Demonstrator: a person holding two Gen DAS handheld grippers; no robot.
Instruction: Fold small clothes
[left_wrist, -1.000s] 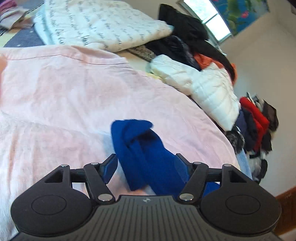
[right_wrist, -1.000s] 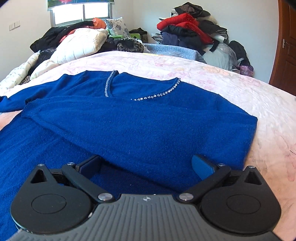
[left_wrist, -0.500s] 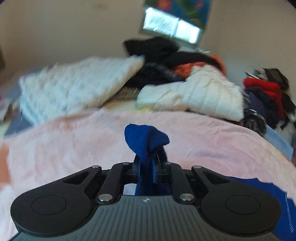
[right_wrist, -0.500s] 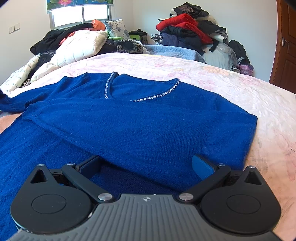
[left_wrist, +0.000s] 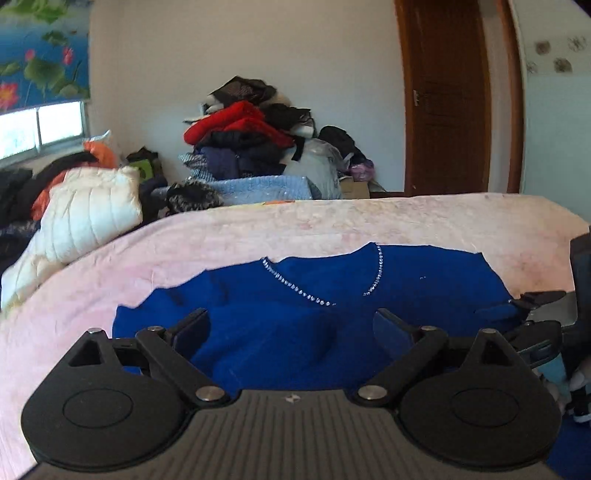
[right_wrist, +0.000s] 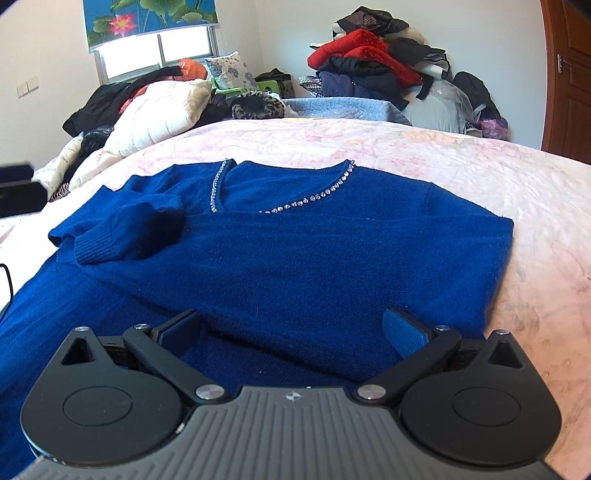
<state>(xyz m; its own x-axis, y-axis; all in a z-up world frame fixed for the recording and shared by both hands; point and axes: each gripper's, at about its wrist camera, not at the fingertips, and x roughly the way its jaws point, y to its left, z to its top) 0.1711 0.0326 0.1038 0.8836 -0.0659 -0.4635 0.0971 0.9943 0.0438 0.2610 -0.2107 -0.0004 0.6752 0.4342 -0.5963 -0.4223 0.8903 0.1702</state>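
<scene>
A deep blue knitted sweater with a V-neck trimmed in small sparkling stones (right_wrist: 295, 251) lies spread flat on the pale pink floral bedspread (right_wrist: 480, 170), neckline toward the far side of the bed. One blue ribbed sleeve cuff (right_wrist: 125, 236) is folded in over the left of the chest and rests there in a loose bunch, free of either tool.

The left gripper (left_wrist: 291, 332) sits over the near left part of the sweater with its jaws spread wide; they have just been opening, and nothing is pinched between them, only the blue knit lying beneath. The right gripper (right_wrist: 291, 328) hovers over the lower middle of the sweater, jaws likewise wide apart and gripping nothing, its blue pads (right_wrist: 402, 332) just above the fabric.

Beyond the far edge of the bed stands a heap of red, black and navy clothes (right_wrist: 369, 62) against the white wall. To the far left a cream quilted puffer jacket (right_wrist: 162, 110) lies beside dark garments, below a window with a lotus-print roller blind (right_wrist: 147, 14). A brown wooden door (left_wrist: 450, 96) stands at the far right
</scene>
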